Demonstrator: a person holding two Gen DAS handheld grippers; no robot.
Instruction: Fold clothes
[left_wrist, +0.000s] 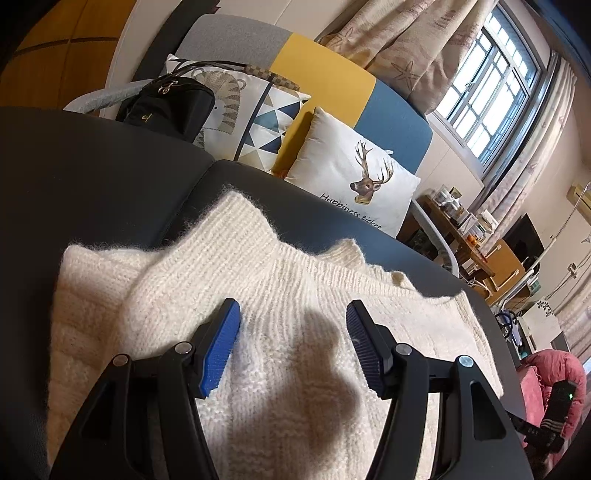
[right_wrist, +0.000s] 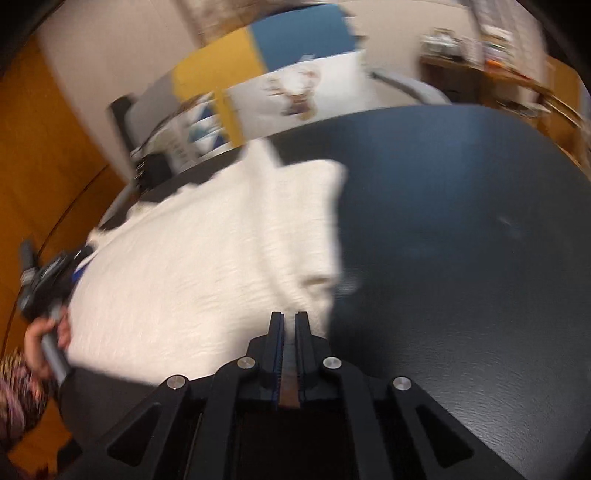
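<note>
The sweater (left_wrist: 280, 332), a cream chunky knit, is lying spread on the dark worktop (left_wrist: 92, 177), its ribbed edge lying toward the sofa side and one part folded over at the left in the left wrist view. In the right wrist view, which is blurred, it is covering the left half of the worktop while the right half is showing bare.

The left gripper (left_wrist: 293, 314) is hovering low over the middle of the knit with its blue-padded fingers (left_wrist: 219, 350) standing wide apart, nothing between them, and casting a shadow on the wool. Whether the tips are touching the fabric is hard to tell.

The right gripper (right_wrist: 290, 317) is sitting at the sweater's near right edge, where knit meets worktop, with its fingers drawn nearly together, only a thin slit between the pads; nothing is showing between them.

At the left edge of the right wrist view, a hand (right_wrist: 44, 339) in a patterned sleeve is gripping the handle of the left gripper.

Beyond the worktop, a sofa (left_wrist: 325, 70) in grey, yellow and blue is carrying a deer cushion (left_wrist: 354, 177), a triangle-patterned cushion (left_wrist: 269, 122) and a black bag (left_wrist: 166, 107). A window (left_wrist: 487, 81) with curtains is lighting the room.
</note>
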